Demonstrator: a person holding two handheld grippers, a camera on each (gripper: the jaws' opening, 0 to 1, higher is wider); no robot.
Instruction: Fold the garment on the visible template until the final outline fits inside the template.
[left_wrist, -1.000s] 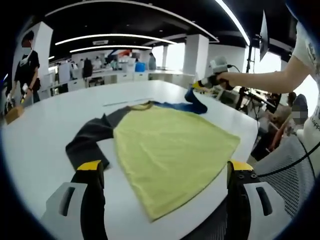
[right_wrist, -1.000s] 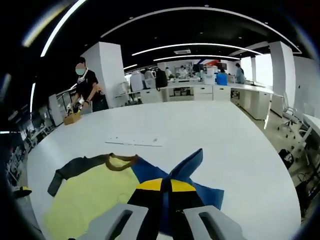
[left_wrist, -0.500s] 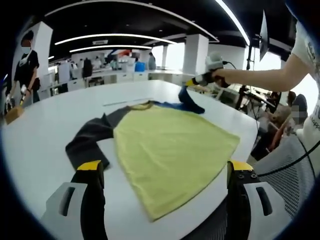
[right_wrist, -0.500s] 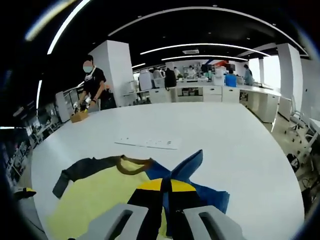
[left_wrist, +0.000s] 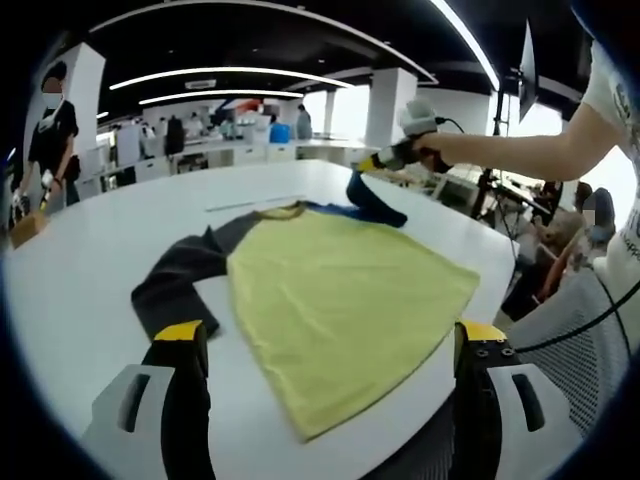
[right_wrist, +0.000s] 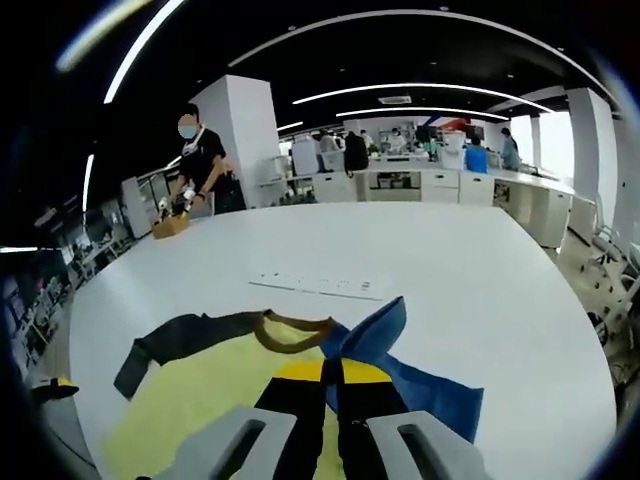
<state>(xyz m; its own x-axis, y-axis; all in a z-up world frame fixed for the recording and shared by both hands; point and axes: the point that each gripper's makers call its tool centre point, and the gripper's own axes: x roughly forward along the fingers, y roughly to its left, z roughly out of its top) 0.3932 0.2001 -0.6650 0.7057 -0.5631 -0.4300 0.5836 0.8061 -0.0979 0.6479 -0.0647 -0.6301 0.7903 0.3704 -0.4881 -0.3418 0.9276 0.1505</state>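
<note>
Blue sleeve (right_wrist: 372, 335) clamped in right gripper (right_wrist: 331, 372), now carried further inward over yellow shirt (left_wrist: 340, 295), starting the fold; left gripper (left_wrist: 325, 345) jaws apart, idle.

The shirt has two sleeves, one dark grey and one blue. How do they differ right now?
The dark grey sleeve lies flat on the white table, untouched; the blue sleeve is lifted off it, pinched in the shut right gripper. The grey one stretches outward from the yellow body; the blue one is drawn up over the shoulder. The left gripper is open, holding neither. Both join at the brown collar.
</note>
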